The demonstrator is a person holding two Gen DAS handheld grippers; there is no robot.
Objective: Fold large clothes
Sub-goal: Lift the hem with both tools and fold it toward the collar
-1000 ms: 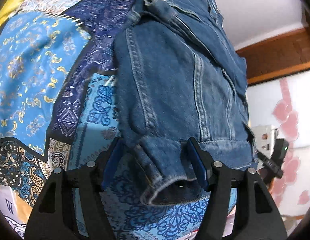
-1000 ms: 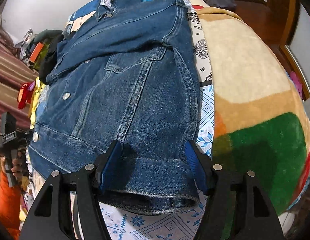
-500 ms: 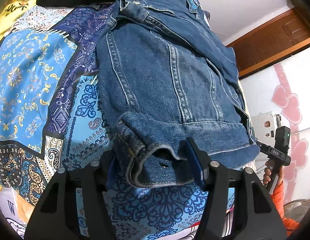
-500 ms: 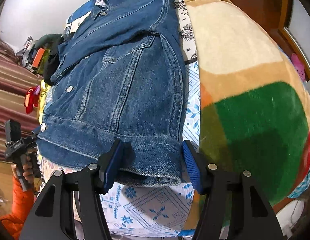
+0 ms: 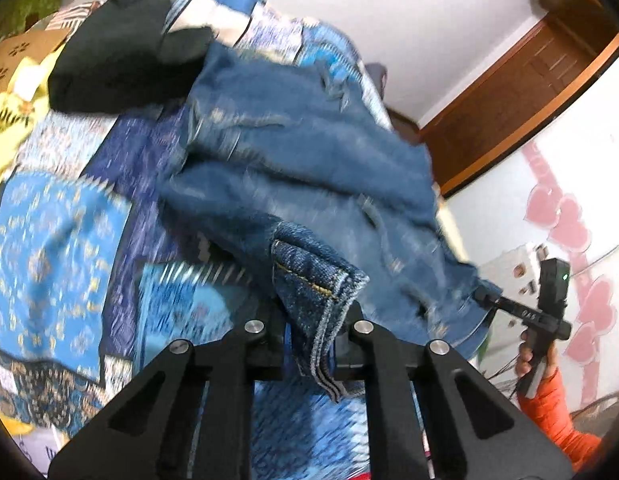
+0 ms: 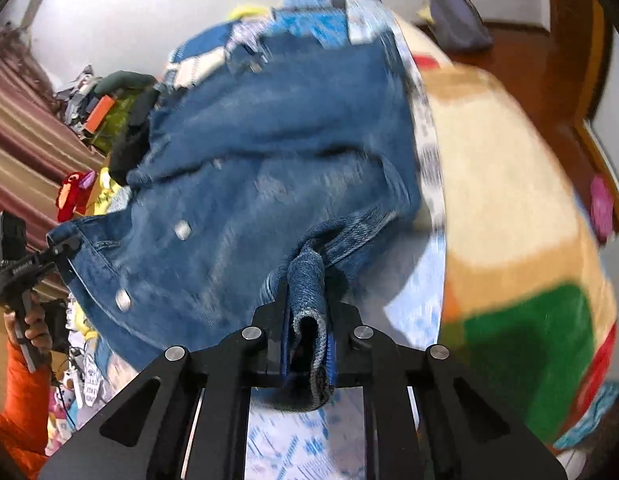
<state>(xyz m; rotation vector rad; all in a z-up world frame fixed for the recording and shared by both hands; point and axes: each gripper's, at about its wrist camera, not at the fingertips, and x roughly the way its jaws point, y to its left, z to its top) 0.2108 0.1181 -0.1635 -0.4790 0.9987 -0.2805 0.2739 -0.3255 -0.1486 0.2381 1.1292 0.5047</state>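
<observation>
Your left gripper (image 5: 314,320) is clamped tight on a bunched corner of the denim jacket (image 5: 309,168), the jaws nearly together with a thick fold of hem between them; you can see the coarse weave, a line of yellow stitching and the pale frayed edge hanging down past the fingers. Your right gripper (image 6: 307,334) is pinched just as tight on the other hem corner, a rolled wad of heavy blue denim squeezed between its blue pads (image 6: 330,354).

The jacket (image 6: 269,152) lies spread across the bed, its near edge raised off the cover at both held corners, the body creased in soft ridges. Two round metal buttons (image 6: 182,229) show along the front placket. Most of the cloth is blurred.

Under it lies a thin patterned bedspread (image 5: 57,240) in blue patchwork prints, and to the right a plush blanket (image 6: 505,216) in cream, tan and green blocks. A black garment (image 5: 121,52) sits crumpled at the far left of the bed, touching the jacket's far edge.
</observation>
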